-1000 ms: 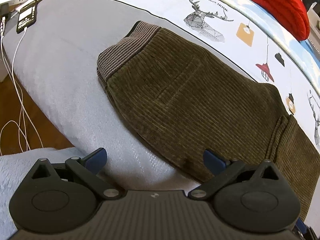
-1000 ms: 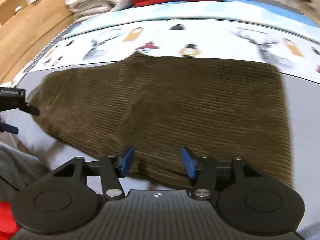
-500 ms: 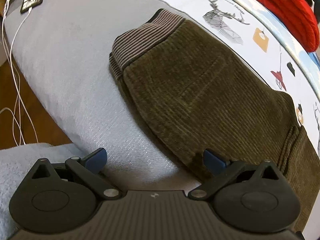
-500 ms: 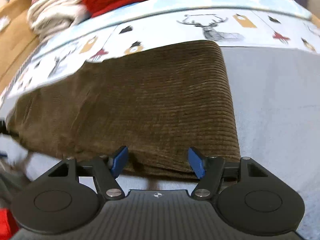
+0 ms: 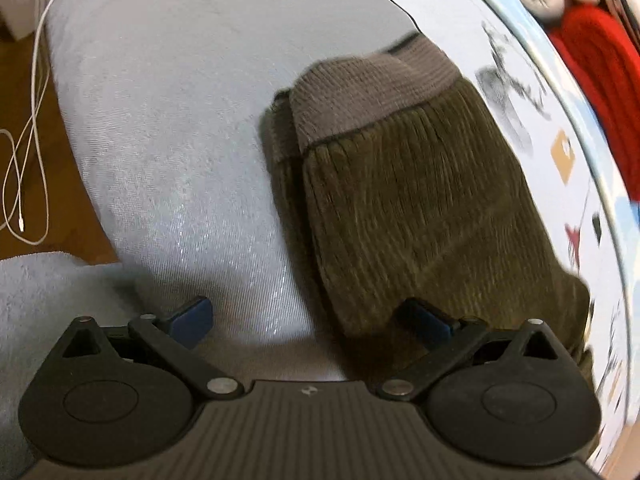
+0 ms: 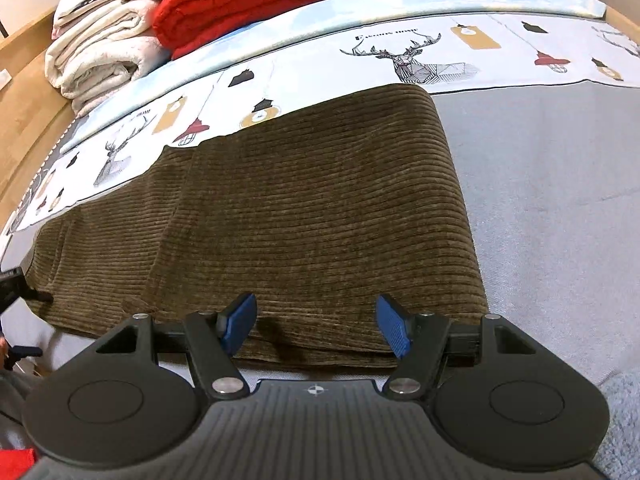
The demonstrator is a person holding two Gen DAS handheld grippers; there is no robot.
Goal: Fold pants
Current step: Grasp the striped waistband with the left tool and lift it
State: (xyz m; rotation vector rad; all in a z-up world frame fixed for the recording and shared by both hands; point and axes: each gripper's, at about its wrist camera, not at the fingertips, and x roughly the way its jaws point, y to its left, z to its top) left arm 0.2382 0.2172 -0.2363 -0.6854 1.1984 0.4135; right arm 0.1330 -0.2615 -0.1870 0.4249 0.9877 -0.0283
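We see both tongs apart, clamped on nothing: the left tongs (image 5: 308,320) straddle the near edge of the pants (image 6: 304,216), the right tongs (image 6: 316,328), just widened, hover at their hem; olive-brown corduroy, ribbed grey-brown waistband (image 5: 368,92), lying folded on the bed's grey cover (image 6: 552,184); the print's lettering is unreadable.

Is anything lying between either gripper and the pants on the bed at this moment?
Nothing visible. The left gripper hangs open over the near edge of the pants, the right gripper open over their near folded edge, with only the grey bed cover alongside.
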